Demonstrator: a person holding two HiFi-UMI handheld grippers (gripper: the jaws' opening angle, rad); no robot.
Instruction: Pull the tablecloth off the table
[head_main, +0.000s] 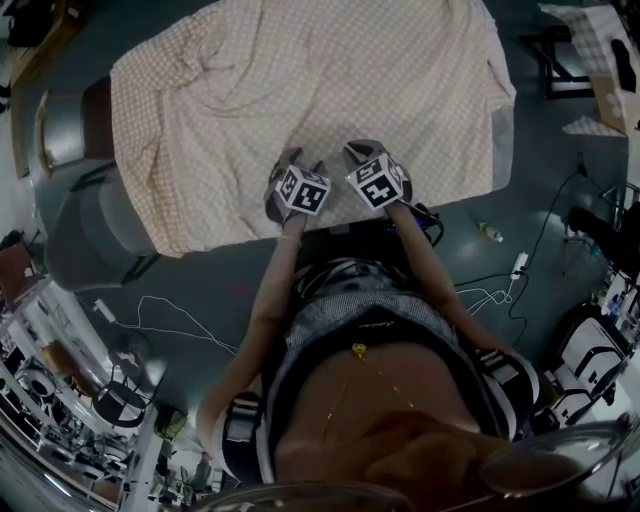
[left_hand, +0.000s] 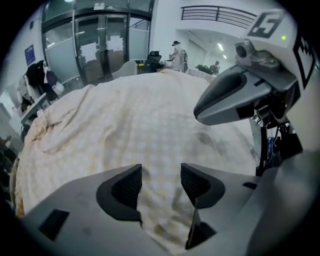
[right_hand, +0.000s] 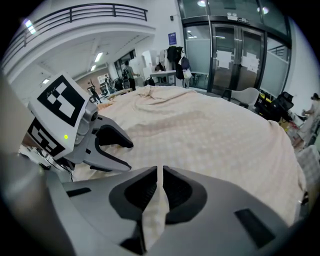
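Observation:
A beige checked tablecloth (head_main: 300, 90) covers the table, rumpled along its near edge. Both grippers sit side by side at that edge, in front of the person. My left gripper (head_main: 292, 165) points steeply down onto the cloth. In the left gripper view its jaws (left_hand: 161, 175) stand apart with a raised fold of tablecloth (left_hand: 140, 120) between them, and the pads do not press on it. My right gripper (head_main: 360, 152) is shut on a thin pinched fold of the tablecloth (right_hand: 210, 130), which stands up between its pads (right_hand: 160, 172). Each gripper shows in the other's view: the right gripper (left_hand: 235, 100) and the left gripper (right_hand: 107, 145).
A grey padded seat (head_main: 90, 220) stands at the table's left end. White cables (head_main: 170, 320), a power strip (head_main: 519, 265) and a small bottle (head_main: 490, 233) lie on the floor near the person. A bare strip of table (head_main: 503, 150) shows at the right end.

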